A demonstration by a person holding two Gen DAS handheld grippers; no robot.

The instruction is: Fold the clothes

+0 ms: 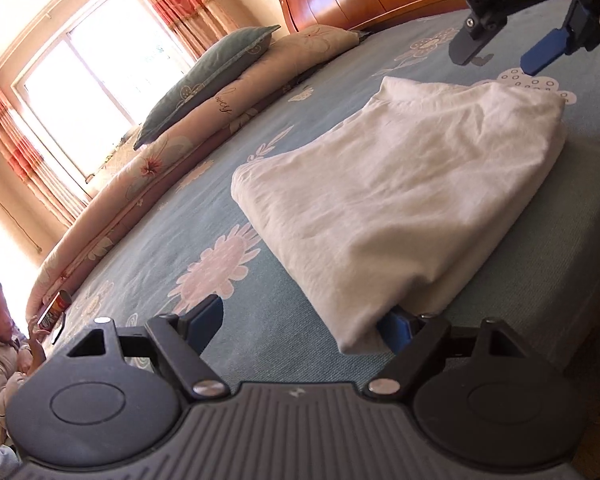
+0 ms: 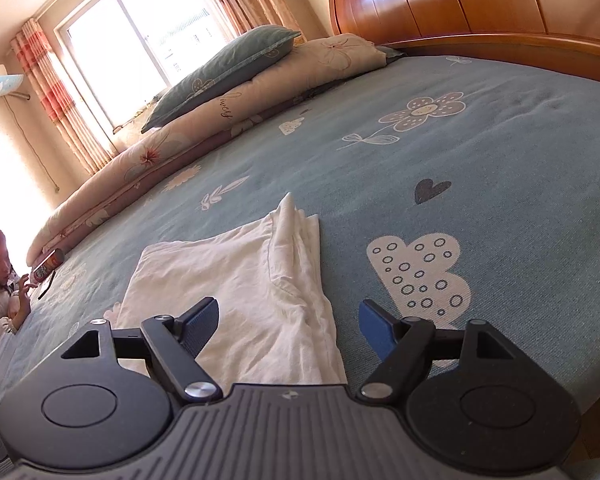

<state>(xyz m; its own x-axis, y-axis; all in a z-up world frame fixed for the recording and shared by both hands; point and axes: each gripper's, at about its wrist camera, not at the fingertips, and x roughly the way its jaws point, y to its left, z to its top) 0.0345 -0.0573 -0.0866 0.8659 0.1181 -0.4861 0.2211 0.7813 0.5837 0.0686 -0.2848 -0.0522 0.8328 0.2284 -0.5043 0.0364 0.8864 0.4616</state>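
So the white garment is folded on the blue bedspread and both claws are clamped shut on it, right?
Not quite. The white garment does lie folded on the blue bedspread, but both claws are open: the right claw in the right wrist view, the left claw in the left wrist view.

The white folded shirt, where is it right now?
The white folded cotton shirt lies on the blue flowered bedspread, mid-frame in the left wrist view, between the open left gripper and the open right gripper.
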